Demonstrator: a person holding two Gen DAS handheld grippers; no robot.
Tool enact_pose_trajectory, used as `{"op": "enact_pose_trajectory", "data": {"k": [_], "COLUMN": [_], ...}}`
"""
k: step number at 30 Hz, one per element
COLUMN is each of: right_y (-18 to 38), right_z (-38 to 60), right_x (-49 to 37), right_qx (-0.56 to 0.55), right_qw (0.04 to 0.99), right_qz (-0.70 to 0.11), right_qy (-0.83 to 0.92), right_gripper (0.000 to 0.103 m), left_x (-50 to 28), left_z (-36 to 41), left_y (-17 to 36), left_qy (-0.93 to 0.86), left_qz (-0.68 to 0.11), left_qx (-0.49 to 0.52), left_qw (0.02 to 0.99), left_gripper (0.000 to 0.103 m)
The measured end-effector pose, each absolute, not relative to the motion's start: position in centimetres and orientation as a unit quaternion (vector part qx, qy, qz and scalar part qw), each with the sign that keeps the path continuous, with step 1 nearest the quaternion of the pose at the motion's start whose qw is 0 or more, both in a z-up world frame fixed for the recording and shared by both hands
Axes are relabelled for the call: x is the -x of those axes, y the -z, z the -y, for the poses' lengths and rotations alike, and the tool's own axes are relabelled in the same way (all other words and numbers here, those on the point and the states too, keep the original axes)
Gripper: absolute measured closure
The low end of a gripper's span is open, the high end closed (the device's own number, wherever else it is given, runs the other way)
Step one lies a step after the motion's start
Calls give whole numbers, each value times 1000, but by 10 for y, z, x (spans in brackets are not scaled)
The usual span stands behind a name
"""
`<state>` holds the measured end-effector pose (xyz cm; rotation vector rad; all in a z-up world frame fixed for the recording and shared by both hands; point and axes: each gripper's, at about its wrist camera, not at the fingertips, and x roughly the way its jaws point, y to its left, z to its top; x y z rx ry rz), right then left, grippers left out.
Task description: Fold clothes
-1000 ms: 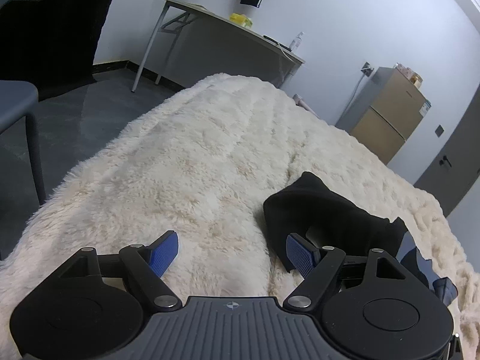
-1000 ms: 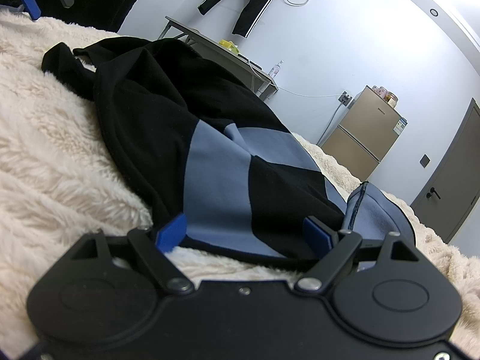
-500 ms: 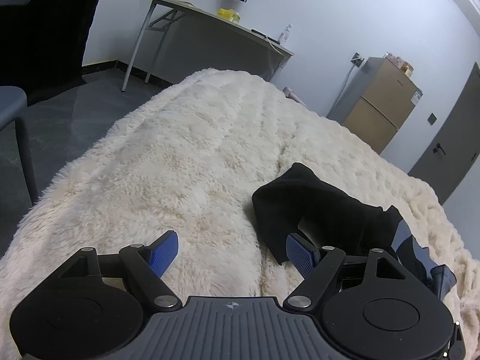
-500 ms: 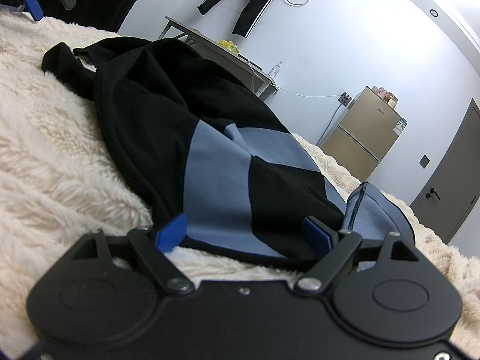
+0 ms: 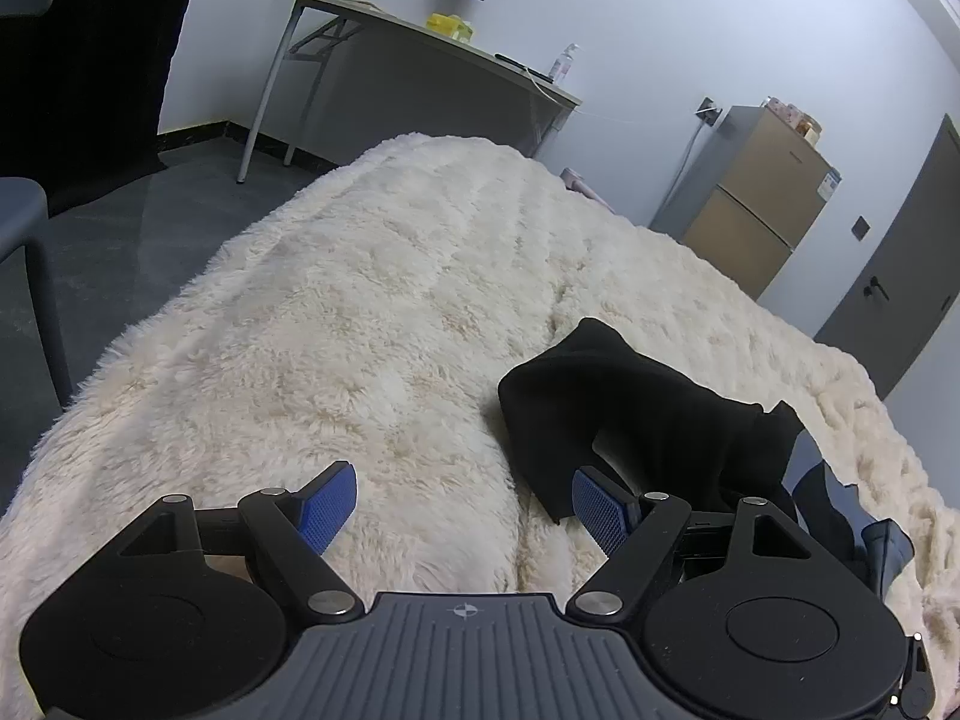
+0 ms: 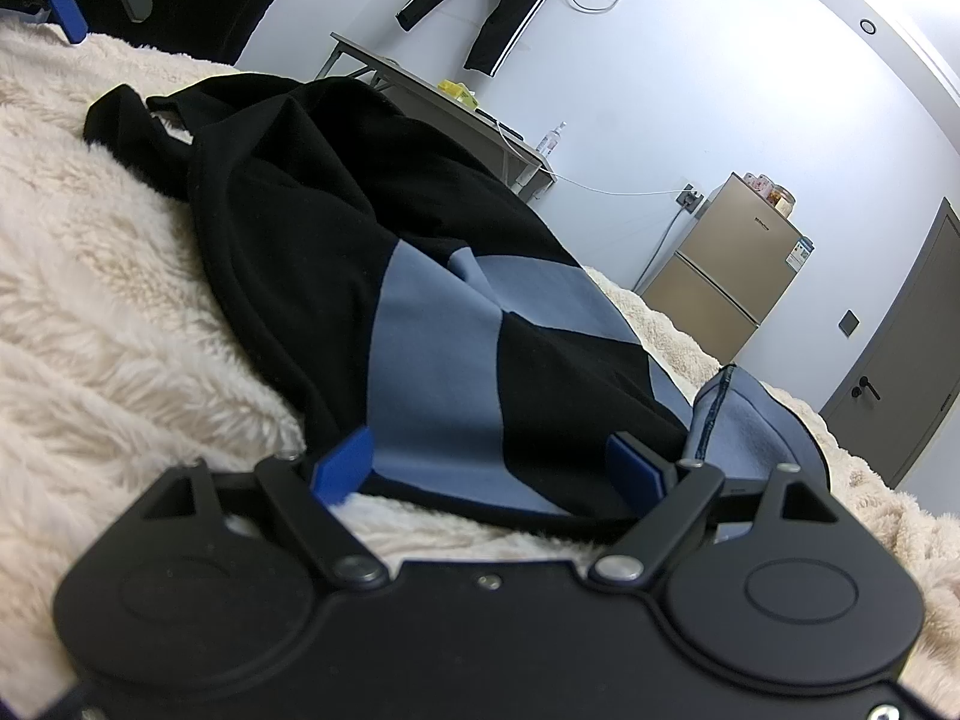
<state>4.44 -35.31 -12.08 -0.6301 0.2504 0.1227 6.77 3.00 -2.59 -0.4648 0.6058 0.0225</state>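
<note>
Black-and-blue garment (image 6: 420,324) on fleece blanket (image 5: 372,312), partly hidden behind both spread grippers (image 5: 459,504) (image 6: 492,462); fridge (image 6: 726,276) lettering unreadable.

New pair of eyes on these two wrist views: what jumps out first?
The black and grey-blue garment, lying crumpled on the cream fluffy blanket that fills both views. The right tongs sit open at its near hem; the left tongs are open too, beside a black end of it. Behind stand a grey table and a gold fridge against the white wall.
</note>
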Motion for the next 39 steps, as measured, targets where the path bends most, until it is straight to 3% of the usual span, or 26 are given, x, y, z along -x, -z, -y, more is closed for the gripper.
{"op": "enact_pose_trajectory", "data": {"k": [39], "right_y": [122], "right_z": [354], "right_x": [-41], "right_qx": [315], "right_qw": [940], "right_qz": [-118], "right_qy": [-56], "right_gripper": [19], "left_x": [-70], "left_z": [-35], "left_y": [32], "left_qy": [32], "left_qz": [-320], "left_qx": [251], "left_qw": [913], "left_gripper": [29]}}
